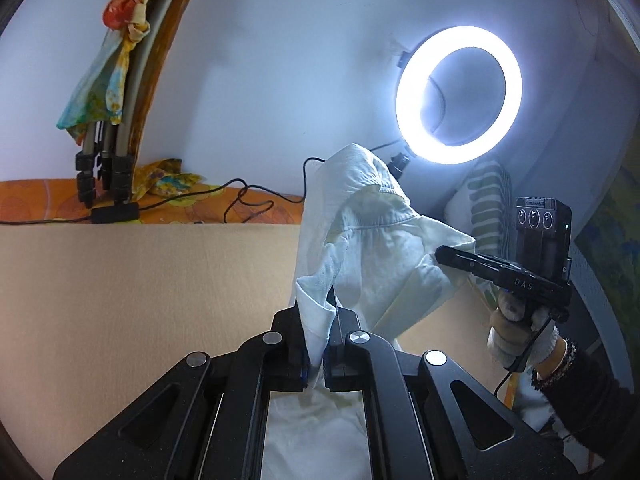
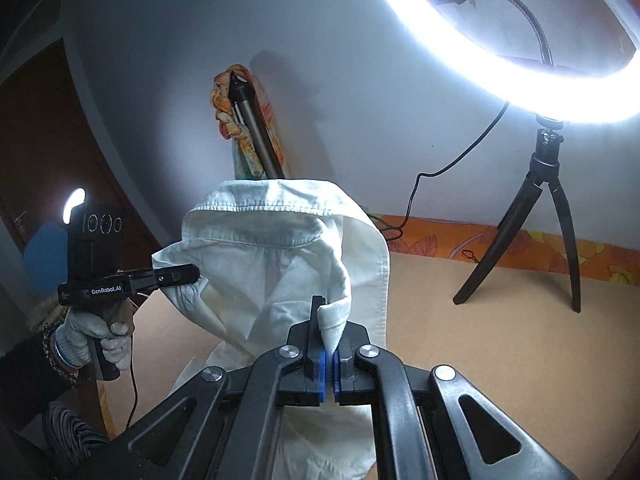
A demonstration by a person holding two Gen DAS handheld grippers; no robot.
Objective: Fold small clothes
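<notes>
A small pale white shirt [image 1: 372, 248] hangs in the air above the tan table [image 1: 140, 300], held by both grippers. My left gripper [image 1: 320, 344] is shut on one edge of the shirt; cloth runs down between its jaws. It also shows in the right wrist view [image 2: 188, 274], gripping the shirt's left side. My right gripper [image 2: 329, 344] is shut on a fold of the shirt [image 2: 280, 264] near the collar. It also shows in the left wrist view [image 1: 448, 256], clamped on the shirt's right corner. The shirt's lower part hangs below both grippers.
A lit ring light [image 1: 459, 95] on a black tripod [image 2: 536, 220] stands at the table's back right. A folded tripod wrapped in a colourful scarf [image 1: 112, 80] leans on the wall at back left. Black cables [image 1: 240, 200] lie on the orange patterned cloth [image 1: 40, 200] behind.
</notes>
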